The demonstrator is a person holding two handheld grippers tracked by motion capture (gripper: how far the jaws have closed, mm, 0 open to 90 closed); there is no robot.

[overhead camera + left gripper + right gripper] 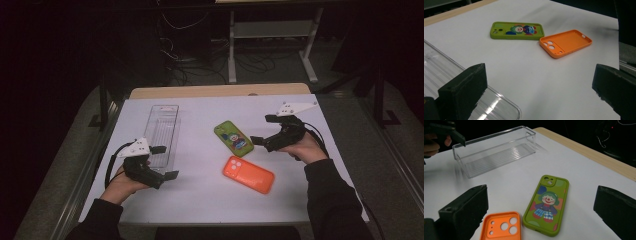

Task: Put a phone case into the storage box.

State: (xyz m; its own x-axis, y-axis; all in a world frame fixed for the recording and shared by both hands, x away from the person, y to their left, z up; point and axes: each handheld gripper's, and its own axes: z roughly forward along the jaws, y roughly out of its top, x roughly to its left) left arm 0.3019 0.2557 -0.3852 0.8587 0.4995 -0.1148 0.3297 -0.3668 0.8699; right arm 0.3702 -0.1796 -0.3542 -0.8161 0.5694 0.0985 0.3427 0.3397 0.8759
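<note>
- One clear plastic bin (162,132), long and ribbed, on left part of white worktop (200,200); nothing inside.
- Two phone cases, side by side right of bin: green clown case (233,138) lying back up, orange case (248,174) hollow side up.
- Left gripper (162,162): fingers wide, holding nothing, beside bin's near end.
- Right gripper (264,131): fingers wide, holding nothing, near green case.

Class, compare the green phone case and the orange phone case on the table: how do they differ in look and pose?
The green case carries a clown picture; the orange case is plain. The green case lies back up, showing its printed outer side, while the orange case lies hollow side up, showing its inner tray. The green case sits nearer the far table edge, the orange nearer the person. Both lie flat, held by neither gripper, and have camera cut-outs.
</note>
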